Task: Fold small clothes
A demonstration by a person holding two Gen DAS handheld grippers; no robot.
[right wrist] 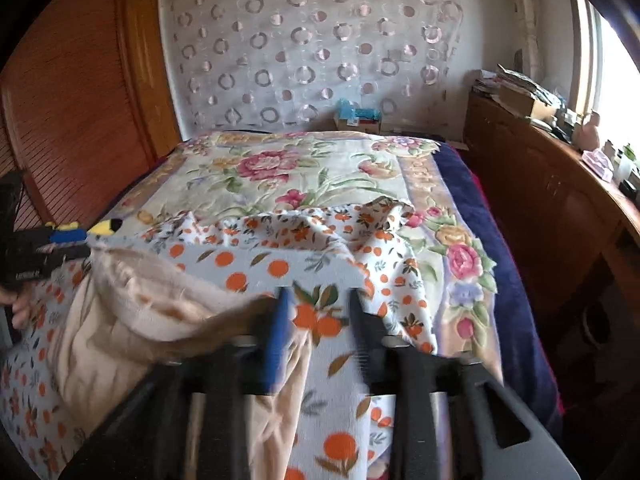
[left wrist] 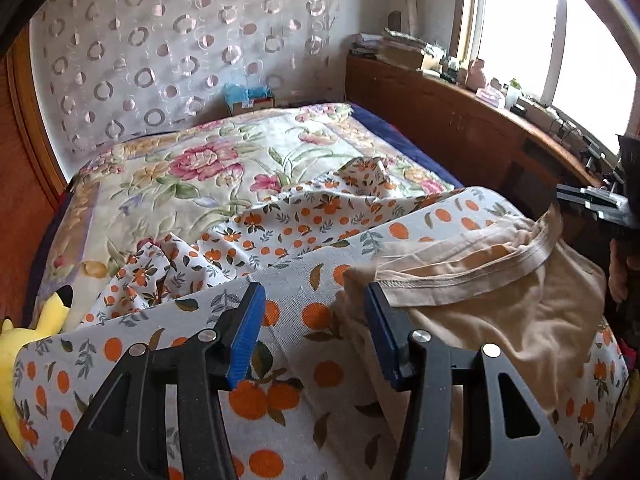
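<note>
A beige garment [left wrist: 500, 300] with a ribbed waistband lies rumpled on an orange-print cloth [left wrist: 312, 360] spread over the bed. My left gripper [left wrist: 316, 292] is open above that cloth, and only the print shows between its blue pads. Its right finger rests by the garment's left edge. In the right wrist view the beige garment [right wrist: 132, 288] is heaped at the left, one fold draped against the outer side of the left finger. My right gripper [right wrist: 319, 294], blurred, is open with orange-print cloth [right wrist: 256, 260] showing in the gap. Each gripper appears at the edge of the other's view.
A second fabric with small orange print [left wrist: 280, 228] lies crumpled behind, on a floral quilt [left wrist: 200, 160]. A yellow plush toy [left wrist: 24, 332] sits at the bed's left edge. A cluttered wooden cabinet [left wrist: 460, 120] runs along the right under the window. A hand [right wrist: 16, 304] holds the left gripper.
</note>
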